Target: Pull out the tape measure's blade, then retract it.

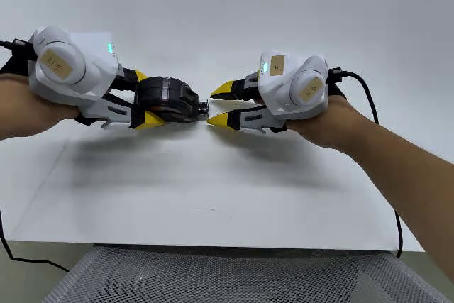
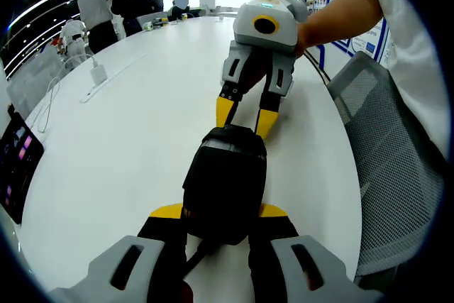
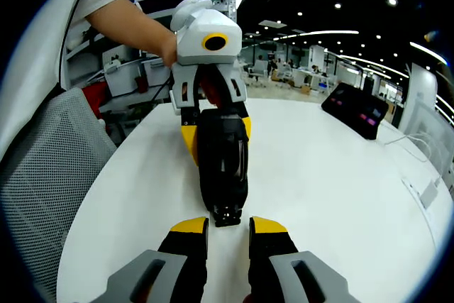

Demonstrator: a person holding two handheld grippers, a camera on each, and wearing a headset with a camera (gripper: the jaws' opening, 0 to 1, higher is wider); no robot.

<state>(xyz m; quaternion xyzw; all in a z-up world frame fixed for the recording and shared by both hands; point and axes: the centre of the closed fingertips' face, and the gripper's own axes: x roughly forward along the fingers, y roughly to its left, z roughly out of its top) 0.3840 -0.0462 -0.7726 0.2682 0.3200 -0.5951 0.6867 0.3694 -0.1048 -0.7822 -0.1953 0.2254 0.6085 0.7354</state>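
Note:
A black tape measure (image 1: 167, 99) hangs above the white table (image 1: 213, 189), and my left gripper (image 1: 147, 98) is shut on its case. In the left gripper view the case (image 2: 225, 179) sits between the yellow-tipped jaws of that gripper (image 2: 221, 211). My right gripper (image 1: 218, 105) faces it from the right, open, its yellow tips above and below the blade's end hook (image 1: 204, 109). In the right gripper view the hook (image 3: 227, 214) lies just ahead of the gap of the right gripper (image 3: 228, 228). No blade is drawn out.
A grey mesh chair (image 1: 213, 278) stands at the table's near edge. A black cable (image 1: 372, 101) trails from the right gripper. A dark tablet (image 2: 18, 157) and a white charger (image 2: 98, 74) lie on the table; people stand at its far end.

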